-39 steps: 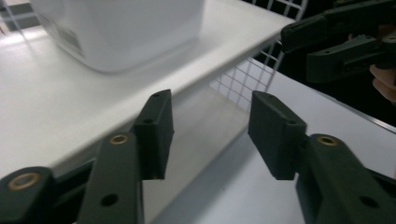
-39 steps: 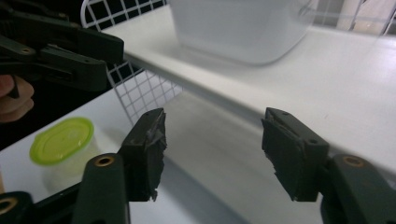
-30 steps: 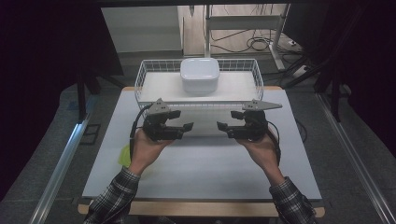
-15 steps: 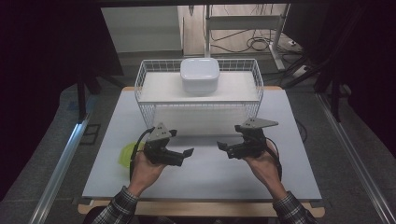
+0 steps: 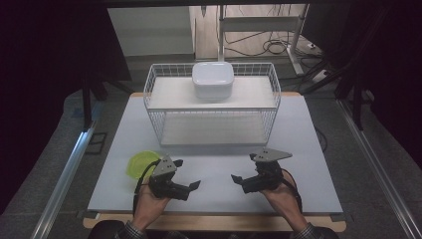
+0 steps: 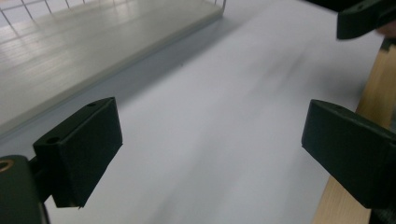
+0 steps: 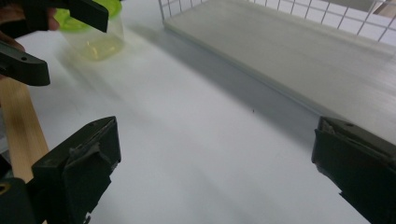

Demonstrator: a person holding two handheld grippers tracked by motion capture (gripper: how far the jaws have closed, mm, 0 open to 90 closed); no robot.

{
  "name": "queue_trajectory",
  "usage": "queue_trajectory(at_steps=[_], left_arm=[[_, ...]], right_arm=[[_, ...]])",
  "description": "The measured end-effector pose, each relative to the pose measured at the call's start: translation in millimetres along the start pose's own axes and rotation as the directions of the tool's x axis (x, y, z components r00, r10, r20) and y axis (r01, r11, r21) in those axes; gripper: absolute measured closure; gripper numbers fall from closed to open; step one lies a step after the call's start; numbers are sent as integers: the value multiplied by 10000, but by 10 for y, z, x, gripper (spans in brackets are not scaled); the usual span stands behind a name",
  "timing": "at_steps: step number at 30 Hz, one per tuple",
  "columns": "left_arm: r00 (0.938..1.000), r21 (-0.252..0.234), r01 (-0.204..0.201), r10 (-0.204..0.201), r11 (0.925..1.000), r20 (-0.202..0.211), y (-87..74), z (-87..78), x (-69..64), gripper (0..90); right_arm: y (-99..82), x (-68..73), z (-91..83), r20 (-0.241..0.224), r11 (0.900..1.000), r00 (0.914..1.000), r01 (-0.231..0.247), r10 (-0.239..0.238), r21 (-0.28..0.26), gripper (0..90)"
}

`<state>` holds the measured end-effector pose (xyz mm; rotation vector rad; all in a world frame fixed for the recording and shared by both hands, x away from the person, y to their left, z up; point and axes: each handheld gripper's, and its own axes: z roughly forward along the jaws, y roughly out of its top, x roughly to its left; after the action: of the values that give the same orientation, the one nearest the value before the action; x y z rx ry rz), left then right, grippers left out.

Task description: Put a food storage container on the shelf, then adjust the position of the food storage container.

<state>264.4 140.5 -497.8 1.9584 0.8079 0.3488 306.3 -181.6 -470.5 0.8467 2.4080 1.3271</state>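
Black jaws on the left gripper [image 5: 195, 185] and right gripper [image 5: 236, 178] have just been opening and are standing wide, nothing between them. Both are hovering over the white table [image 5: 214, 164], facing each other, the green bowl [image 5: 140, 164] sitting just beside the left one.

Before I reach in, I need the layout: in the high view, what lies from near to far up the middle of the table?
Grippers: left and right, side by side → wire rack → white box on its top shelf.

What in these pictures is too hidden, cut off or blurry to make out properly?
- Green cup, high view: the left gripper covers its right side.
- Green cup, right gripper view: smeared by blur, contents unreadable.
- White lidded box on the wire rack: closed, inside hidden.
- The person's forearms, high view: cut off by the bottom edge.
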Motion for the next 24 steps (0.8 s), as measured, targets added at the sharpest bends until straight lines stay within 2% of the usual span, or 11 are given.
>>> queue_trajectory(at_steps=[5,8,14,18,19,20,21,22,23,24], left_arm=[[9996,650,-244,254,9976,-154,-128,58,-68,53],[9986,914,-421,448,9949,-273,-135,91,-93,53],[9998,1028,-159,171,9946,-106,-70,87,-66,54],[9985,972,-97,148,9952,-518,-29,12,15,97],[9973,882,-87,150,9961,-718,-24,-29,44,129],[9957,811,-56,130,9967,-913,-20,-77,80,258],[9942,712,0,76,9975,-1072,-20,-131,125,258],[9933,378,318,-274,9988,-1120,-32,-244,234,439],[9933,378,318,-274,9988,-1120,-32,-244,234,527],[9907,119,647,-628,9978,-1204,-44,-309,303,527]], right_arm=[[-140,28,-25,64,9996,9998,-186,185,219,22],[-191,40,-24,26,9991,9998,-205,204,381,23],[-214,26,-17,105,9989,9998,-157,153,448,29],[-226,9,-1,138,9983,9996,-263,257,521,33],[-227,11,3,138,9980,9996,-270,263,573,34],[-226,24,11,129,9979,9997,-234,227,600,35],[-226,24,11,129,9979,9997,-234,227,600,35],[-225,33,19,110,9978,9998,-188,181,639,36],[-225,33,19,110,9978,9998,-188,181,639,36],[-226,37,25,92,9976,9997,-224,219,659,36]])
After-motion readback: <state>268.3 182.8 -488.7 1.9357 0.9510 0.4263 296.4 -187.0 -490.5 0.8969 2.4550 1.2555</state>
